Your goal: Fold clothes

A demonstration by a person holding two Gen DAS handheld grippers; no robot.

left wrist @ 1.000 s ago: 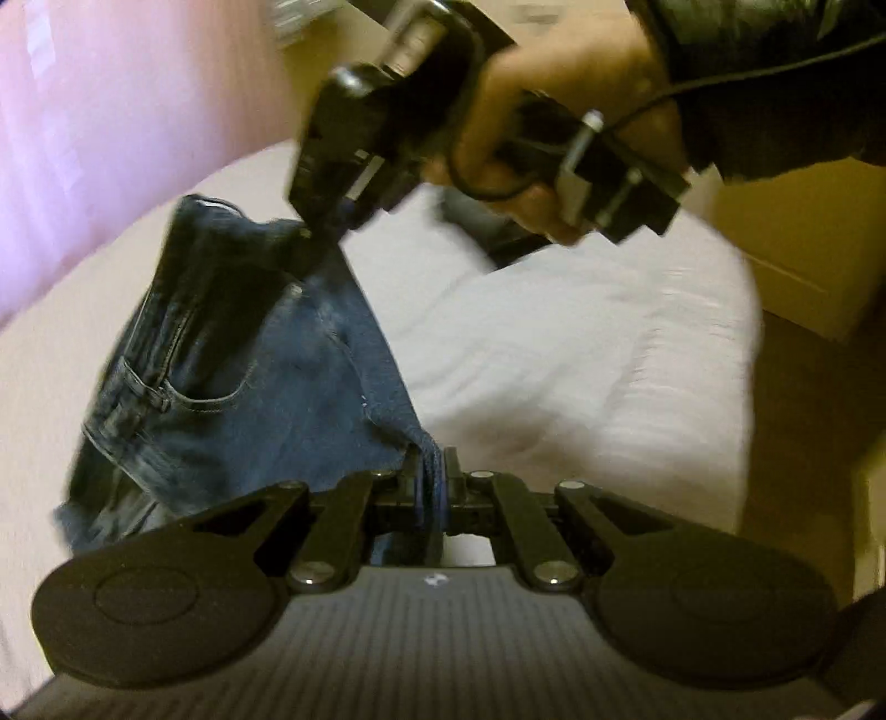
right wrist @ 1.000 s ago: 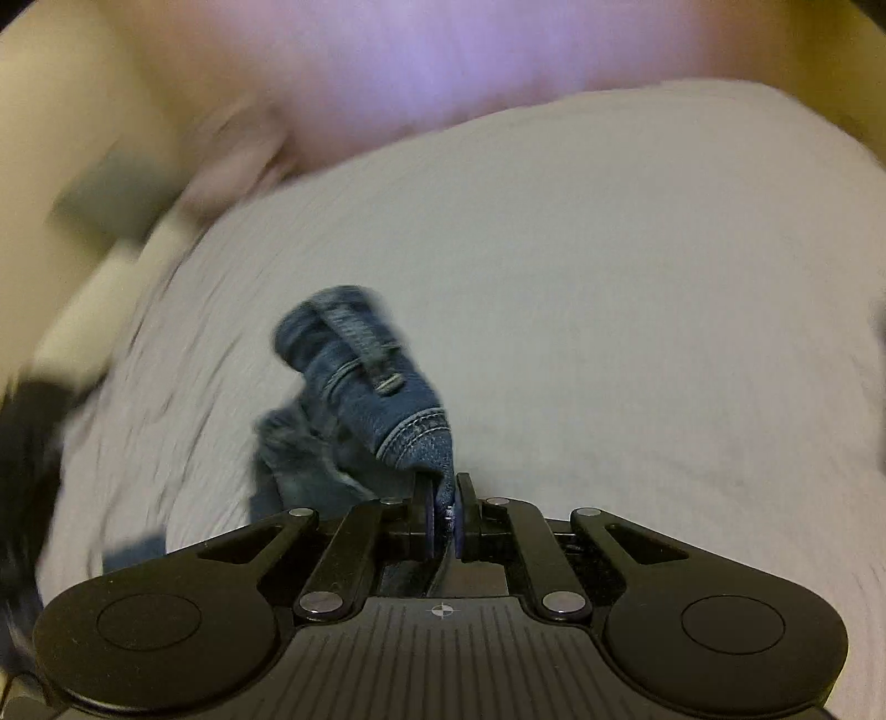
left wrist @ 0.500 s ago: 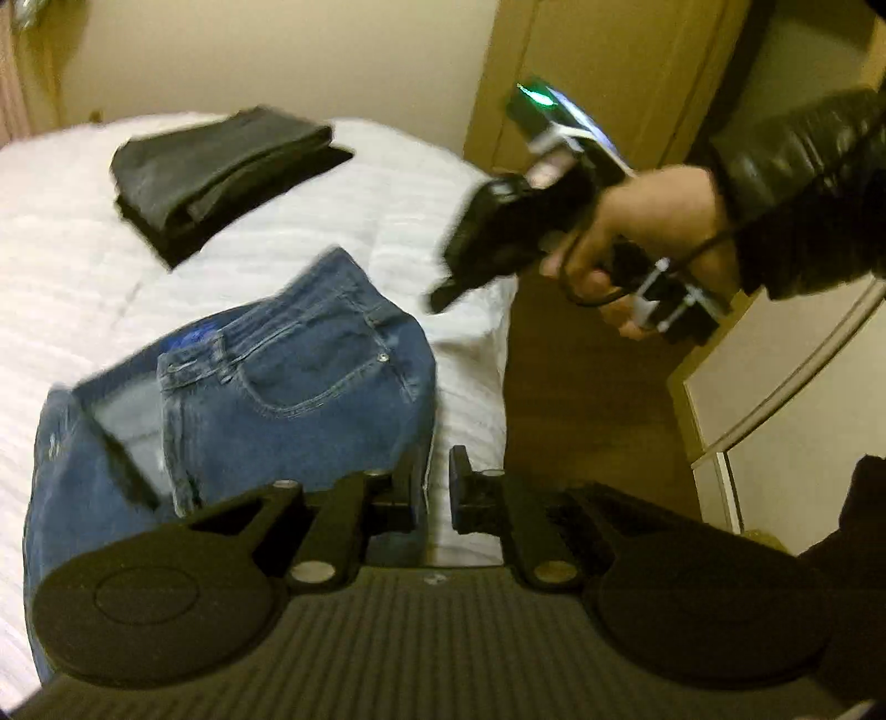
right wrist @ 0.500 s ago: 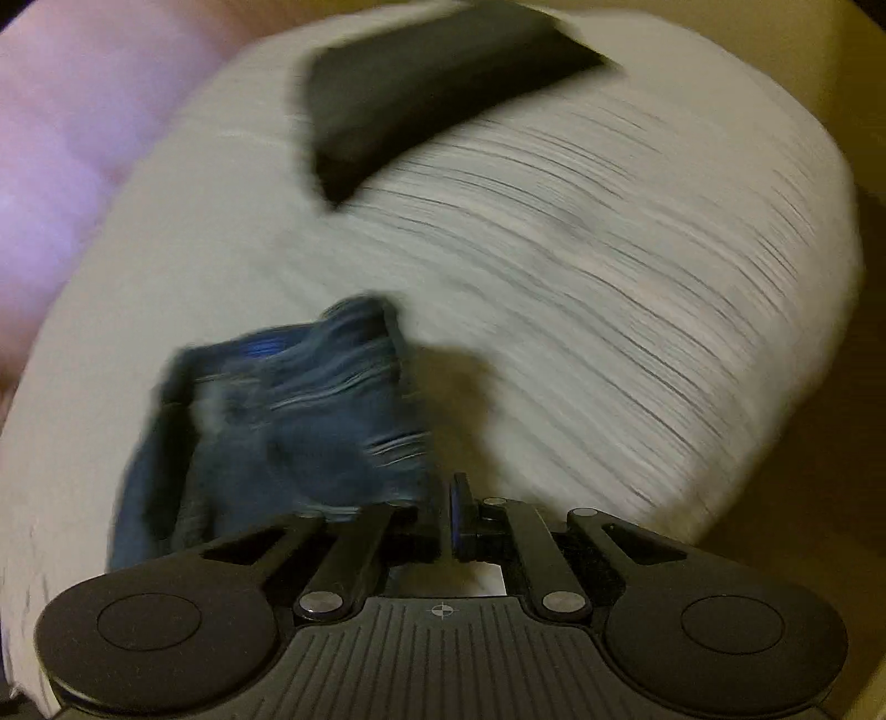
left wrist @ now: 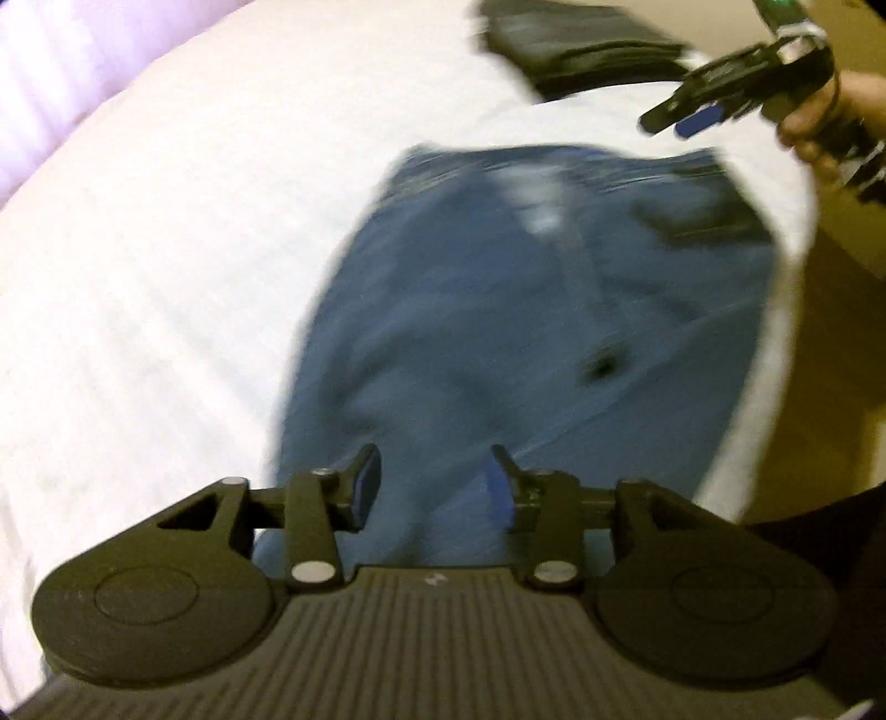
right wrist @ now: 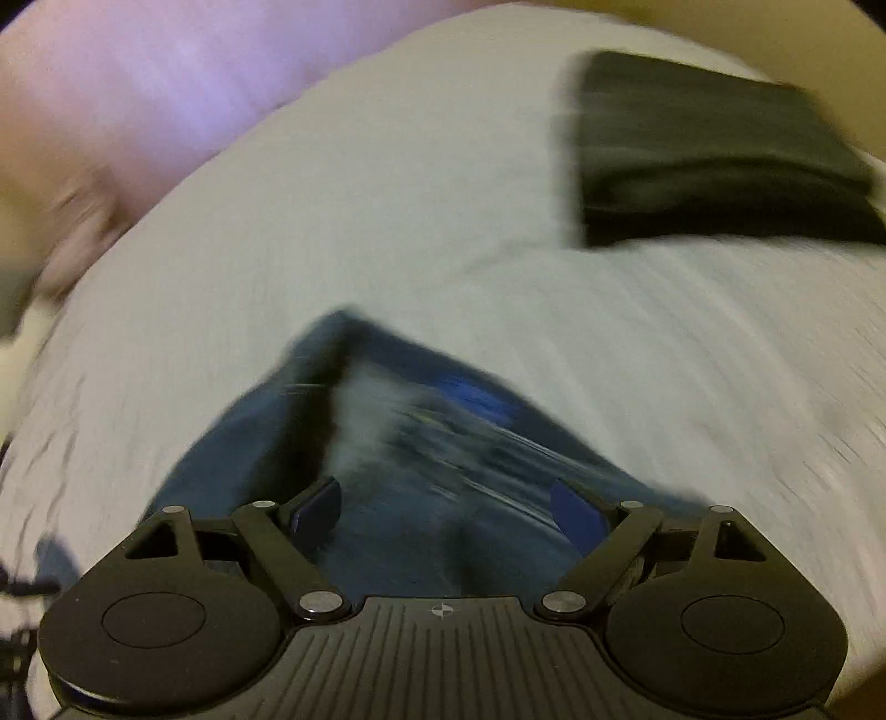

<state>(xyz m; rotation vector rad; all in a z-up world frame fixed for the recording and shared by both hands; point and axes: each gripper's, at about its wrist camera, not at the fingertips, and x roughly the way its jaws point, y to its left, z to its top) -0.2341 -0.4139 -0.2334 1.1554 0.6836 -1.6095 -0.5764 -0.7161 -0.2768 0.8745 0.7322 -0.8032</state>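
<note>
Claw on my left hand (left wrist: 436,487) points steeply down at the blue jeans (left wrist: 531,332), its jaws opening and part way apart, with denim showing in the gap below them but neither pad pressing on it. From this claw the jeans run away along the white bed (left wrist: 166,277), long axis from the near end under my fingers to the waistband at the far end, and they lie close to the bed's right edge. A folded dark garment (left wrist: 581,50) sits farther off, near the far end of the bed, well apart from the jeans. To the right, my right claw (right wrist: 446,507) is opening too and already stands wide, hovering above the waistband end with nothing gripped; in the left view it hangs just past the jeans' far right corner (left wrist: 681,119). I judge each claw nearest its own end, so the next fold would bring one end along that axis toward the other. Both views are blurred, so seams and pockets are unclear.
</note>
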